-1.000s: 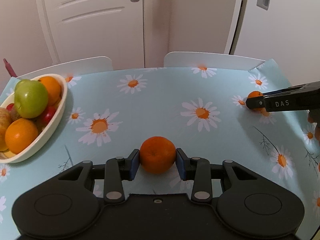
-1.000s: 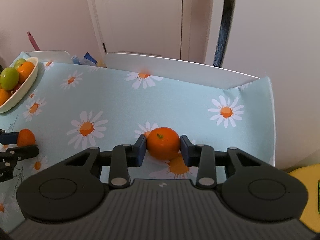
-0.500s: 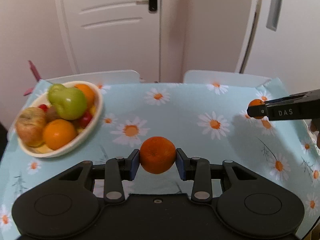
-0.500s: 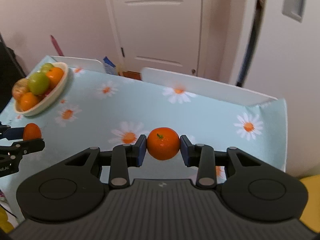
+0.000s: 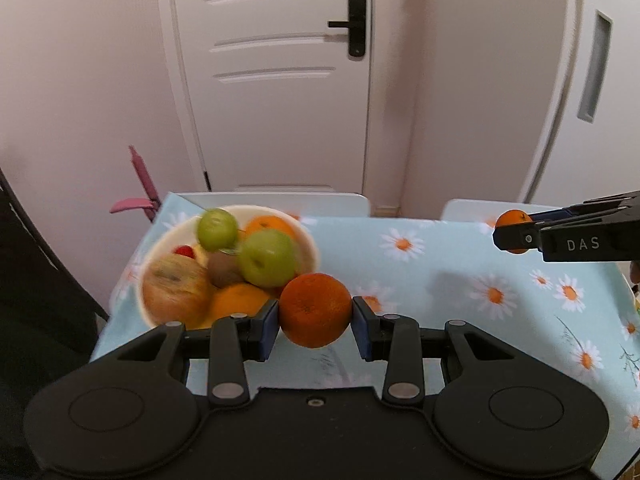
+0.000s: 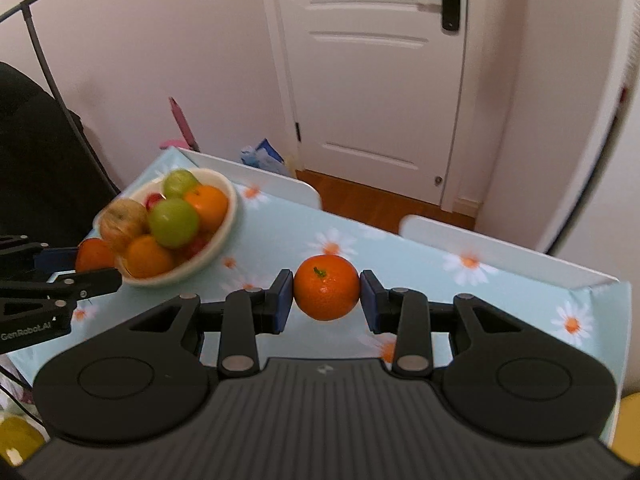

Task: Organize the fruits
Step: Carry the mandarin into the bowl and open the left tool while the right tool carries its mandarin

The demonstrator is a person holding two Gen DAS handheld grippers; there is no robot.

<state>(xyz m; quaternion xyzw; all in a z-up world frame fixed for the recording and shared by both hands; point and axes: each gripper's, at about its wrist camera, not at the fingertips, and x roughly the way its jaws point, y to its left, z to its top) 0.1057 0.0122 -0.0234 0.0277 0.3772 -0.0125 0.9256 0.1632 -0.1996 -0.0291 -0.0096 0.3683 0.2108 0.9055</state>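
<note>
So there's a table with a light blue daisy-print tablecloth, and at its far left corner sits a white bowl already heaped with fruit: two green apples, a few oranges, a brownish kiwi, a yellow-red apple and something small and red at the back. The bowl's a bit blurry in both views, so the little stuff in it is hard to call. The left gripper is pinched shut on a darker orange, with both blue pads pressed against its sides, held up in the air just beside the near right rim of the bowl. From the right wrist view that same orange peeks out between the left gripper's fingers, right up against the bowl's near-left edge. The right gripper is likewise closed around its own mandarin with a green stem nub, pads touching both sides, held above the middle of the table and well apart from the bowl. In the left wrist view, that mandarin shows off at the right.
</note>
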